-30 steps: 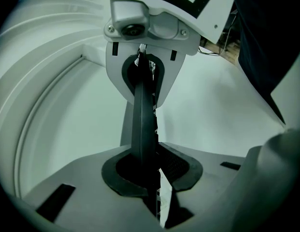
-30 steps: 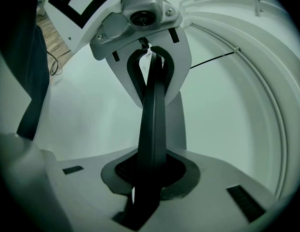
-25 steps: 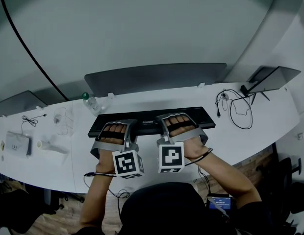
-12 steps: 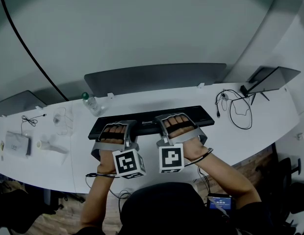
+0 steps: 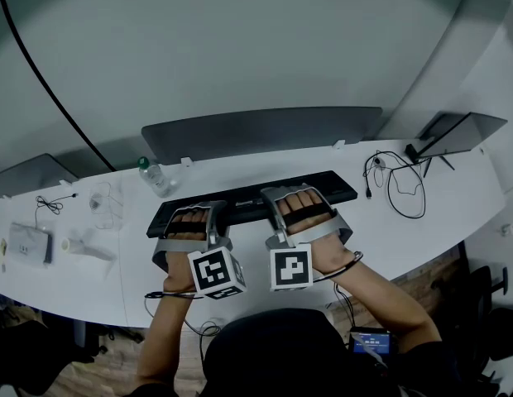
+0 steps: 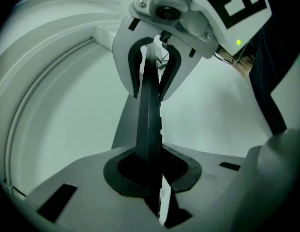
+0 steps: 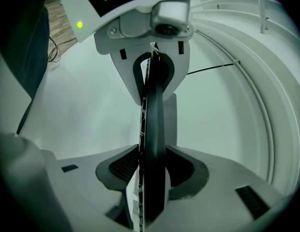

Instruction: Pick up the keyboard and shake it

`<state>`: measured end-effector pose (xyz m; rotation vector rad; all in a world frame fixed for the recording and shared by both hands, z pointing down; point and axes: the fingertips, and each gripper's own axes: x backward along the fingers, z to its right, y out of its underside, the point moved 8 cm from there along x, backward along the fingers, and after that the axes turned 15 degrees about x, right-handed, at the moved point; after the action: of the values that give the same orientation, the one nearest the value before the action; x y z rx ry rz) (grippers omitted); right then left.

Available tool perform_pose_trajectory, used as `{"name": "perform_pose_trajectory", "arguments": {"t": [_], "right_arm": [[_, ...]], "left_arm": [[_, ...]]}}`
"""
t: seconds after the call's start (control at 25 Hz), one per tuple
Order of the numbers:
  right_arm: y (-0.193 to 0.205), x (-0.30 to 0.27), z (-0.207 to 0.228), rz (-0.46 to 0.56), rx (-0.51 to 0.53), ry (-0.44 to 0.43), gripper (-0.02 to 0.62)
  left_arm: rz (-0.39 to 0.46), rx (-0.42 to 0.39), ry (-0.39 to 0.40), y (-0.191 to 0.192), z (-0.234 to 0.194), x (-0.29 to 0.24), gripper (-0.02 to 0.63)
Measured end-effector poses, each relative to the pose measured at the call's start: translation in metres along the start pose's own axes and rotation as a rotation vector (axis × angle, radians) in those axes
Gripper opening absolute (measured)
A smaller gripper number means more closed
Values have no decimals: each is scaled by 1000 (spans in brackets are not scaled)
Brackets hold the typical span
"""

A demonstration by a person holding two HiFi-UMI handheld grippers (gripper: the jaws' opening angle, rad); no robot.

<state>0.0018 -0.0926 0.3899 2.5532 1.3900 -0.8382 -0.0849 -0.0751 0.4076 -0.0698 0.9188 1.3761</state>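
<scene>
Left hand-held gripper [image 6: 151,175]: jaws narrow, clamped on the near long edge of the keyboard [image 5: 246,198], left of its middle. Both dark pads [image 6: 178,164] bear on it.
Right hand-held gripper [image 7: 151,173]: jaws have just been opening and now stand wide. The keyboard runs between them, right of its middle, with the pads [image 7: 117,167] slack beside it.
Change from earlier frames: the keyboard's right end lies slightly farther from the person than a second ago. Its left end and the left hand-held gripper keep their place.
Keyboard location: lengthwise on the near half of the white counter [image 5: 443,222], in front of the person. Whether it rests on the surface or clears it cannot be told.
Keyboard form: black, thin, flat and rectangular. Edge-on, it shows a stepped row of keys.
Gripper bodies: pale grey, smooth and moulded, with curved forked jaws. The pads are black with a fine grid texture.
Marker cubes [image 5: 217,273]: white faces with black square patterns, one at the near end of each hand-held gripper.
Counter: white, smooth, long and curved.
Surroundings: a clear bottle [image 5: 154,174] with a green cap lies far left of the keyboard, a looped black cable [image 5: 404,190] lies to its right, and a dark rectangular panel [image 5: 265,131] stands along the far edge.
</scene>
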Motion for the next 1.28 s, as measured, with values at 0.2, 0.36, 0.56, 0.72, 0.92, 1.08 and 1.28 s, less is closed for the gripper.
{"name": "perform_pose_trajectory", "arguments": {"t": [0.2,0.36,0.56,0.72,0.92,1.08,1.28], "right_arm": [[8,5,3,-19,17,5,184],[14,10,8,-23,-5,34,183],[22,20,18,-29,-54,78,181],[26,25,27,-19,-103,103,172],[28,26,29,12,-178,94,166],[31,26,29,33,-240,91,166],[40,28,34,81,-365,80,166]], "left_arm": [[-27,10,0,9,-6,-4,81],[-51,51,-14,20,-14,-9,81],[-81,126,-21,37,-20,-12,81],[-84,200,-26,48,-27,-13,81],[-41,287,-26,49,-37,-7,81],[17,369,-20,46,-43,0,81],[124,491,-13,39,-52,9,81]]}}
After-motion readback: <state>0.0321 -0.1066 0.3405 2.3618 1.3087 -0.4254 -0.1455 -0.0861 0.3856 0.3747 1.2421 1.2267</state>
